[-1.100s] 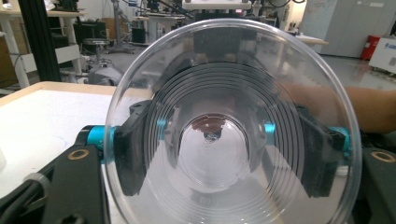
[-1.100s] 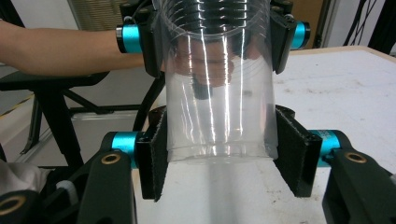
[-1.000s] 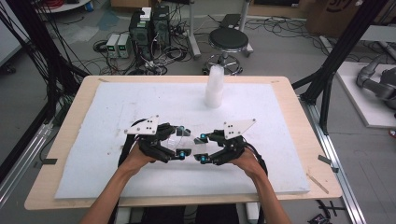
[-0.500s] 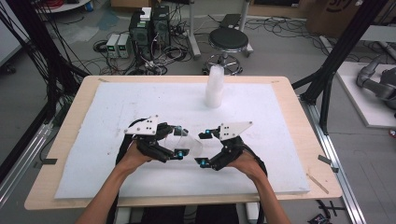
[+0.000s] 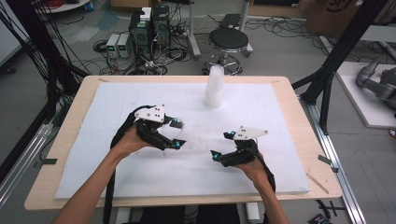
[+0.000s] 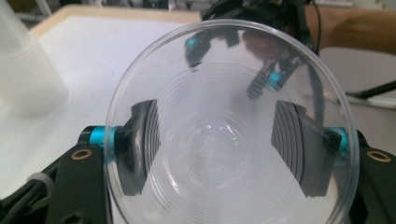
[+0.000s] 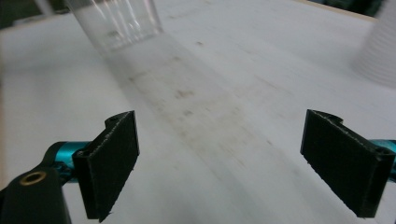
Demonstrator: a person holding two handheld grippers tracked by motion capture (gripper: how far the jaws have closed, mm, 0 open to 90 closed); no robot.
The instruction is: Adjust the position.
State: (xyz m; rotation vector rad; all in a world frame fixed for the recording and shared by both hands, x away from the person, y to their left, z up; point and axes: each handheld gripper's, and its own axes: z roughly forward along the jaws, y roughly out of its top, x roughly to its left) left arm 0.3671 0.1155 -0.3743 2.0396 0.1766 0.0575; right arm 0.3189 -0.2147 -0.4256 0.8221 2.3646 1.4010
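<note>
In the left gripper view, the left gripper (image 6: 219, 149) pinches a clear plastic cup (image 6: 229, 126) across its body, mouth facing the camera. In the high view that cup (image 5: 179, 132) sits left of centre, above the white foam mat (image 5: 261, 112). The right gripper (image 5: 221, 145), lower right of centre, has its jaws spread wide with nothing between them. A stack of translucent cups (image 5: 215, 87) stands upright at upper centre; a black stool (image 5: 228, 41) stands on the floor beyond the wooden table (image 5: 299, 112).
</note>
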